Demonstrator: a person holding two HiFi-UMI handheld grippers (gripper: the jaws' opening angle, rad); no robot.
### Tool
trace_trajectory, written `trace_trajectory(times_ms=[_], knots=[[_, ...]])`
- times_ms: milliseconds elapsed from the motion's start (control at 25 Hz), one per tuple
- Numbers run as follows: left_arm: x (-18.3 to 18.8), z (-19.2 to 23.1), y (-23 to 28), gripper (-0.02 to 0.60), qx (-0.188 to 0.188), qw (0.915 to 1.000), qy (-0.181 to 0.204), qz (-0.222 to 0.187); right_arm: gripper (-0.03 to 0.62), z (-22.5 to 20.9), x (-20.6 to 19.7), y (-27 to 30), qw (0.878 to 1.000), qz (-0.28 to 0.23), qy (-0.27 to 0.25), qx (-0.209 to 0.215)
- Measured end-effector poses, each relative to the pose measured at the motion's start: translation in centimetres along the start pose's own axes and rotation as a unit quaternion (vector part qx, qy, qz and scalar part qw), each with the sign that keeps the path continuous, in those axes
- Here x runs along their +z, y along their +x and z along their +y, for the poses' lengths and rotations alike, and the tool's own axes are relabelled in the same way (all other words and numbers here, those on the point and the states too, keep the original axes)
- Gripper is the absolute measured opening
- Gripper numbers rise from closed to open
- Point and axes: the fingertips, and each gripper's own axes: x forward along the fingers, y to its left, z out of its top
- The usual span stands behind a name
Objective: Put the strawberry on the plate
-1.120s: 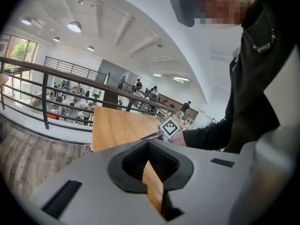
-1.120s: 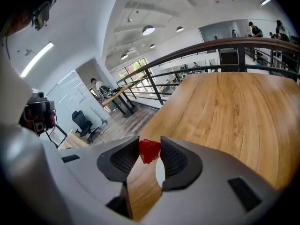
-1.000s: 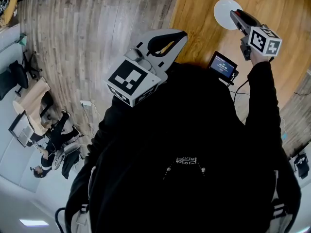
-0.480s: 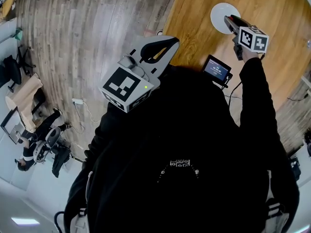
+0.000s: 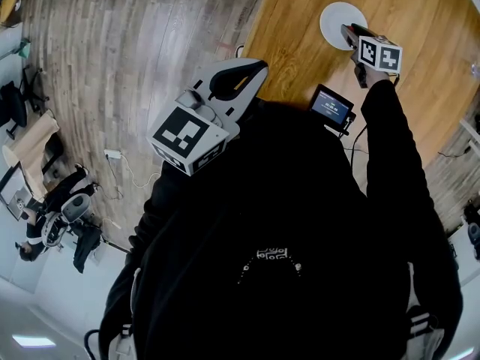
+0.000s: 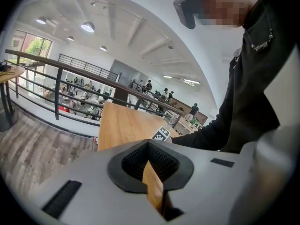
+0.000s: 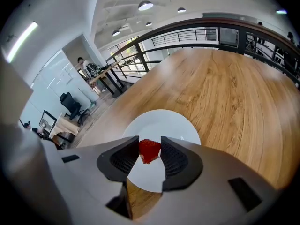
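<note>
Right claw (image 7: 150, 146) has crept further over the plate (image 7: 177, 125) since a second ago. It's pinching the strawberry (image 7: 149, 152) between both pads, pointed end down. Plate sits straight below the strawberry, so the next move looks like a plain lower-and-release; can't tell if it touches yet. Left claw (image 6: 149, 146) pressed together, empty, held back off the tabletop (image 7: 225, 88). Count: one strawberry, one plate.
</note>
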Motion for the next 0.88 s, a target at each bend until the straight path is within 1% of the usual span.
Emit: trace_trajectory(times_ms=[160,320,480,640,880], knots=[[-0.6,-0.4,0.3,-0.005,0.003,1.0000,-0.001,-0.001,0.150,-0.3,-0.8,0.8,1.000,0.007,-0.008,0.002],[-0.9,-0.3,0.0,-0.005,0.006,1.0000,-0.001,-0.002,0.152,0.0,-0.7,1.6,1.000,0.011,-0.016,0.003],[-1.2,-0.3,-0.2,-0.005,0.011,0.9999,-0.004,-0.001,0.152,0.1,-0.9,1.9,0.999,0.019,-0.026,-0.005],[-1.5,-0.5,-0.3,-0.005,0.017,0.9998,-0.006,-0.001,0.152,-0.2,-1.4,2.4,0.999,0.029,-0.025,-0.005],[-1.4,0.0,-0.9,-0.005,0.023,0.9996,-0.012,-0.007,0.152,-0.1,-1.5,2.6,0.999,0.030,-0.034,-0.005]])
